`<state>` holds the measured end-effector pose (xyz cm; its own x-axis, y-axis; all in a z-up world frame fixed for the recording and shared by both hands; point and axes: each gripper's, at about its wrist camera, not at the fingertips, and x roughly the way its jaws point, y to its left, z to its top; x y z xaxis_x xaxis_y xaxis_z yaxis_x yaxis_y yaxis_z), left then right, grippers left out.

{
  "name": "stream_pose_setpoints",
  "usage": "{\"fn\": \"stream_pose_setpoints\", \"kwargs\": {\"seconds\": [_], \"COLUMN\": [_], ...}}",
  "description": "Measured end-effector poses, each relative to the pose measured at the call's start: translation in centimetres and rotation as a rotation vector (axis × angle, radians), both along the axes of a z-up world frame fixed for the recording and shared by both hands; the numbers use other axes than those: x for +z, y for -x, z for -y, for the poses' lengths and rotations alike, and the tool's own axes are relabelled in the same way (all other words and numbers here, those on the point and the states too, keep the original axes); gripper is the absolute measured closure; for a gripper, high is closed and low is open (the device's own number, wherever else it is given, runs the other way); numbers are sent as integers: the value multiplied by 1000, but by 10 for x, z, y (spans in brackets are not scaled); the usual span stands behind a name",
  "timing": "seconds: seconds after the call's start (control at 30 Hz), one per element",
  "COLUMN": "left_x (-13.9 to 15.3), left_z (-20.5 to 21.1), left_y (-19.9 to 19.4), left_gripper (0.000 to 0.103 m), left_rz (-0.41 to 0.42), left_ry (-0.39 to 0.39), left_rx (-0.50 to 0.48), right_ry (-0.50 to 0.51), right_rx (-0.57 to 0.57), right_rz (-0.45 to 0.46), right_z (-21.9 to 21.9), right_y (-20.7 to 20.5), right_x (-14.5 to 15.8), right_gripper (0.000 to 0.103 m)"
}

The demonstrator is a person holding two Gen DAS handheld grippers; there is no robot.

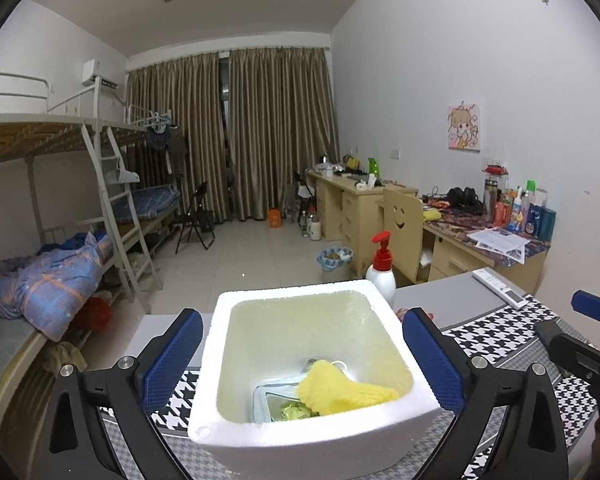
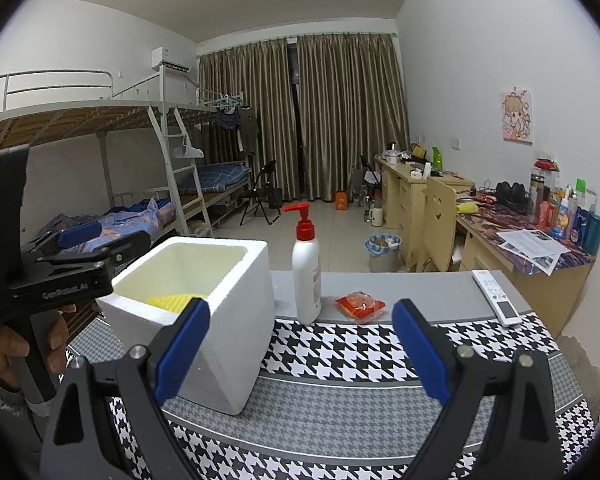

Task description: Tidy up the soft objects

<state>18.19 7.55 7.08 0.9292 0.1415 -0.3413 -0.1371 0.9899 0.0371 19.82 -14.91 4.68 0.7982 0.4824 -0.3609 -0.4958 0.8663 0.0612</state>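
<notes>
The white foam box (image 1: 300, 432) is best kept unmoved on the checkered table (image 2: 340, 360) while the left gripper (image 1: 302, 354), jaws spread wide with nothing between the pads, is drawn clear above its rim. The right gripper (image 2: 300, 354) is also held open and empty. The red packet (image 2: 360, 306), near the pump bottle (image 2: 307, 272), probably goes next. The yellow mesh sleeve (image 1: 340, 390), crumpled and soft, is seen lying inside the box.
</notes>
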Motion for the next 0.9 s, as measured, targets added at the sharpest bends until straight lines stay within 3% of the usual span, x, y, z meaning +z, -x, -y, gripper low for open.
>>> {"fn": "stream_pose_setpoints", "kwargs": {"seconds": [0.9], "left_x": [16], "left_z": [17], "left_y": [89], "left_gripper": [1], "left_rz": [106], "left_ry": [-21], "left_rx": [-22], "right_ry": [-29], "right_rx": [29], "right_rz": [82], "right_z": [9], "right_y": [60], "right_x": [15], "right_gripper": [8]}}
